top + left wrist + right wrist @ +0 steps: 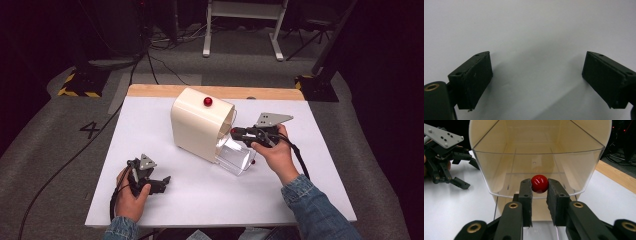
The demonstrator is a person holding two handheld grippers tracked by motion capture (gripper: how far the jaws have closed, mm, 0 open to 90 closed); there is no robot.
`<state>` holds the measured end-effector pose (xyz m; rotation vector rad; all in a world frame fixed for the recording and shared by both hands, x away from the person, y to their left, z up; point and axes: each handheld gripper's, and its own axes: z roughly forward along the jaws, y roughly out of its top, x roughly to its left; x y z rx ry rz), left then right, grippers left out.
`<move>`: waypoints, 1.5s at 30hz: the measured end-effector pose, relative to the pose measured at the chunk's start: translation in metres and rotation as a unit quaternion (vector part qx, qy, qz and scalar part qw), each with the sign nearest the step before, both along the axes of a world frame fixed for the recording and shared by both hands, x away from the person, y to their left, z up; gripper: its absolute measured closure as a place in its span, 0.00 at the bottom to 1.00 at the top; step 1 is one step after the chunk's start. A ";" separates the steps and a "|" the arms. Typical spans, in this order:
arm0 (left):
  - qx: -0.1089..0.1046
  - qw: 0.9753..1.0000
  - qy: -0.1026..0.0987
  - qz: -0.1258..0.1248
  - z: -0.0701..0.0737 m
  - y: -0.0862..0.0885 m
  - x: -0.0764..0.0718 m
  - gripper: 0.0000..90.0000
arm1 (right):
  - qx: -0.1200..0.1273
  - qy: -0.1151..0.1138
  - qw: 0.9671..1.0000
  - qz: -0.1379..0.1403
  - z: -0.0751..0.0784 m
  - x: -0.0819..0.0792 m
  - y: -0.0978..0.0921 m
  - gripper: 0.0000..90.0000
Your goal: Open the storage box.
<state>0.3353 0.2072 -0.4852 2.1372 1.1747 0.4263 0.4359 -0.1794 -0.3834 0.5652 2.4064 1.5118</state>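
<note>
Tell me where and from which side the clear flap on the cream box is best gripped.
Grip the red knob on the clear flap, coming straight at the box's open front. The knob sticks out from the smooth flap as its only handle, and the right gripper is shut on it that way.

A cream plastic bread-bin-shaped box (201, 125) with a rounded top stands upright near the middle of the white table, toward its far edge. A small glossy red knob (207, 101) sits on its top. Its clear plastic flap door (236, 155) hangs open on the right side, tilted down toward the table, showing a bare cream interior (534, 150). A round, shiny red ball knob (539, 183) sits at the door's front edge, pinched between two black pads.
</note>
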 end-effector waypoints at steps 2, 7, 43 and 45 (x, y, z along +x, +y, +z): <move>0.000 1.000 0.000 0.000 0.000 0.000 0.000 0.11 | -0.003 -0.001 1.000 -0.001 0.001 -0.003 -0.003 0.83; 0.001 1.000 0.001 0.000 0.000 0.000 0.000 0.11 | 0.000 0.002 1.000 -0.005 0.002 -0.010 -0.016 0.83; 0.004 1.000 -0.001 -0.001 0.000 0.000 0.000 0.11 | -0.018 0.014 1.000 -0.018 -0.012 -0.030 -0.057 0.81; 0.005 1.000 -0.001 -0.001 0.000 0.000 0.000 0.11 | -0.023 0.018 0.999 -0.023 -0.015 -0.029 -0.058 0.76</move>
